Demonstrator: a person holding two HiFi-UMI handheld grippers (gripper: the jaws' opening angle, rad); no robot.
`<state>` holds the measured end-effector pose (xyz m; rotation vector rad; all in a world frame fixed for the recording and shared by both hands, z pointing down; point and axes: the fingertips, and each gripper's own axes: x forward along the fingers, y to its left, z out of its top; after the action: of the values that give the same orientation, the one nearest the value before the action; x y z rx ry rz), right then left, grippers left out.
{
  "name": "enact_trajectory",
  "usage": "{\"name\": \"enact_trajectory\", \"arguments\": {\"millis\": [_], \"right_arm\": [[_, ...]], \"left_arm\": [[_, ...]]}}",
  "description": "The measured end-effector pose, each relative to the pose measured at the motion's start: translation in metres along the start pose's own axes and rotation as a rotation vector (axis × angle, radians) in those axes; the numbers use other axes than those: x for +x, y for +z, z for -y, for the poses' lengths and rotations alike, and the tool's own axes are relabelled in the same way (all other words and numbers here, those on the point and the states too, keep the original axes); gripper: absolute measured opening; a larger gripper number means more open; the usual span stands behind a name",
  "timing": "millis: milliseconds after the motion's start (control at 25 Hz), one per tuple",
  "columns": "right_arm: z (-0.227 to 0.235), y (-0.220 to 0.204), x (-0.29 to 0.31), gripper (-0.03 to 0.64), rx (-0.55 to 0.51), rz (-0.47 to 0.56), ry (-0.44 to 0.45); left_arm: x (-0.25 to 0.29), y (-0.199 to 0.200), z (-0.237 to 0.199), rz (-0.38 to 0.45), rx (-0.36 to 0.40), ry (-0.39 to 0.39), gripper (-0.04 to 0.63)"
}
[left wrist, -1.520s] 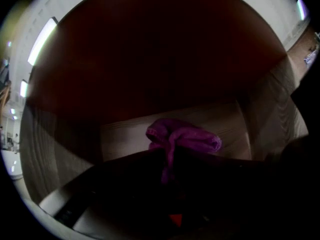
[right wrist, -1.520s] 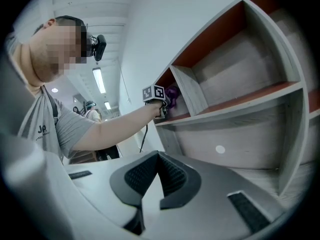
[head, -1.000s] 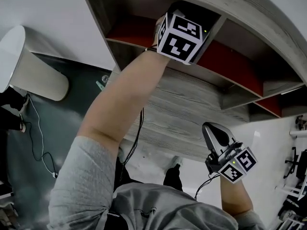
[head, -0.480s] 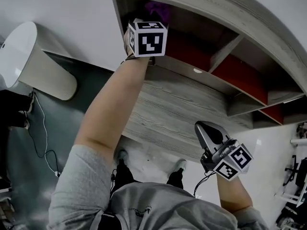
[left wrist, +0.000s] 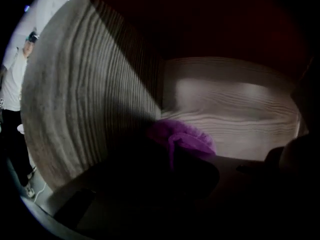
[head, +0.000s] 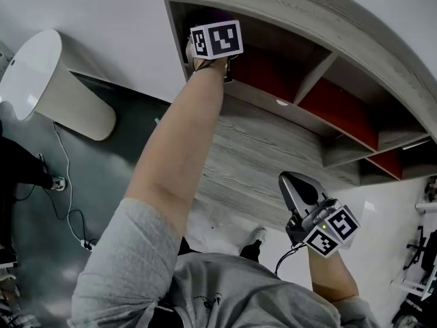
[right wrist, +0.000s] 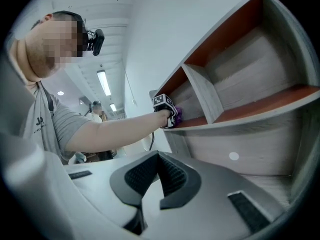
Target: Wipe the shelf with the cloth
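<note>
Cloth (left wrist: 185, 136) — purple, pinched in left tool (left wrist: 172, 156), in shelf (left wrist: 235, 114) corner; right tool (right wrist: 150, 184) clenched, empty.

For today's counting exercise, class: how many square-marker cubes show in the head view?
2. One marker cube rides the left gripper, which holds the purple cloth inside the shelf; the other cube rides the right gripper, lower right, clear of the shelf. None seems hidden.

We see deep shadow around our left gripper (left wrist: 172, 151), the fuzzy purple cloth (left wrist: 186, 136) at its tips dimly lit; beyond our right gripper (right wrist: 158, 154), bright, edge-bent.
</note>
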<state>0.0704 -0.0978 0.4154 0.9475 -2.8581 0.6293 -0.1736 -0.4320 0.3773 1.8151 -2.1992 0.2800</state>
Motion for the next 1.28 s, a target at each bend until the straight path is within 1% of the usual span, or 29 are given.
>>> {"name": "enact_trajectory", "arguments": {"millis": [80, 160, 280, 400, 520, 720, 800, 880, 1000, 1080, 1200, 1240, 1280], "right_arm": [[0.004, 0.004, -0.009, 0.02, 0.002, 0.009, -0.015], [0.01, 0.006, -0.018, 0.02, 0.004, 0.016, -0.028], [0.019, 0.009, -0.027, 0.02, 0.007, 0.029, -0.038], [0.024, 0.009, -0.03, 0.02, 0.005, 0.037, -0.041], [0.024, 0.008, -0.027, 0.02, 0.007, 0.04, -0.04], [0.021, 0.007, -0.024, 0.02, 0.003, 0.045, -0.038], [0.021, 0.006, -0.024, 0.02, 0.004, 0.047, -0.039], [0.023, 0.005, -0.028, 0.02, 0.006, 0.045, -0.043], [0.027, 0.001, -0.034, 0.02, 0.019, 0.046, -0.055], [0.029, 0.0, -0.038, 0.02, 0.027, 0.047, -0.06], [0.031, -0.003, -0.041, 0.02, 0.025, 0.039, -0.068], [0.031, -0.003, -0.041, 0.02, 0.024, 0.037, -0.07], [0.03, -0.003, -0.04, 0.02, 0.021, 0.036, -0.069]], "left_arm": [[0.004, 0.001, 0.0, -0.014, -0.042, 0.013, 0.071], [0.004, 0.003, -0.002, 0.0, -0.06, 0.02, 0.066], [0.002, 0.003, -0.001, 0.04, -0.024, 0.0, 0.067], [-0.003, 0.005, 0.015, 0.058, 0.028, -0.06, 0.069], [-0.017, 0.007, 0.052, 0.079, 0.081, -0.155, 0.071], [-0.045, -0.001, 0.132, 0.096, 0.192, -0.317, 0.072], [-0.053, -0.005, 0.156, 0.096, 0.214, -0.385, 0.072], [-0.061, -0.011, 0.18, 0.091, 0.23, -0.481, 0.074], [-0.075, -0.021, 0.22, 0.088, 0.284, -0.632, 0.074], [-0.08, -0.027, 0.235, 0.094, 0.31, -0.709, 0.074], [-0.081, -0.03, 0.24, 0.108, 0.296, -0.807, 0.075], [-0.081, -0.031, 0.238, 0.109, 0.293, -0.826, 0.075], [-0.081, -0.03, 0.234, 0.11, 0.296, -0.825, 0.075]]}}
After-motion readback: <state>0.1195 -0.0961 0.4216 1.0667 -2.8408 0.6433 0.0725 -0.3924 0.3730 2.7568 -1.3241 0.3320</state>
